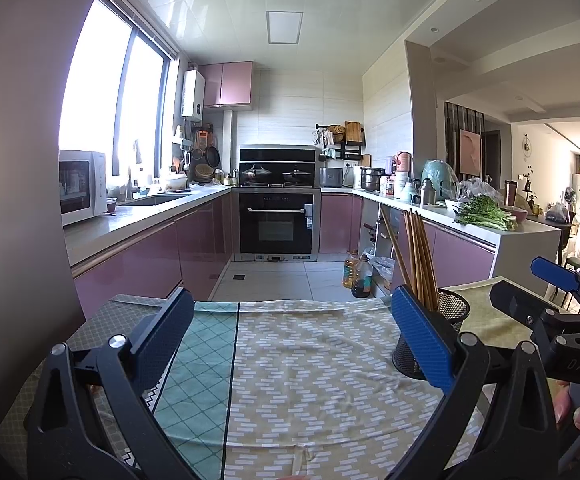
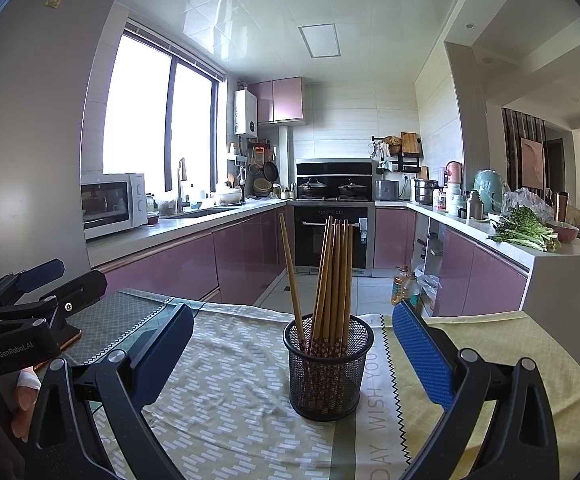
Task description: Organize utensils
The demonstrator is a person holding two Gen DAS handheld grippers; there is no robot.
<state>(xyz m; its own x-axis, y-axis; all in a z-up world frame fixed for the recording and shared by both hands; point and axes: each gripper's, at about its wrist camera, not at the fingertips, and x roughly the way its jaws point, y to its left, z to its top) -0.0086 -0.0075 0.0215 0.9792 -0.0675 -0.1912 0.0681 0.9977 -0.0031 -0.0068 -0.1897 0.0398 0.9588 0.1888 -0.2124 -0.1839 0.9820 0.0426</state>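
Several wooden chopsticks (image 2: 332, 280) stand upright in a black wire-mesh cylindrical holder (image 2: 327, 372) on the patterned tablecloth (image 2: 230, 380), centred before the right gripper (image 2: 290, 354). Left gripper (image 1: 290, 336) and right both gape wide, holding nothing.

Both views are lit by daylight from the large window (image 2: 158, 120), which is blown out to white with a purple fringe. Glare is reflected in the glossy ceiling (image 2: 226, 4). Straight lines are bowed by fisheye distortion, corners are vignetted black, and distant detail is perhaps slightly soft.
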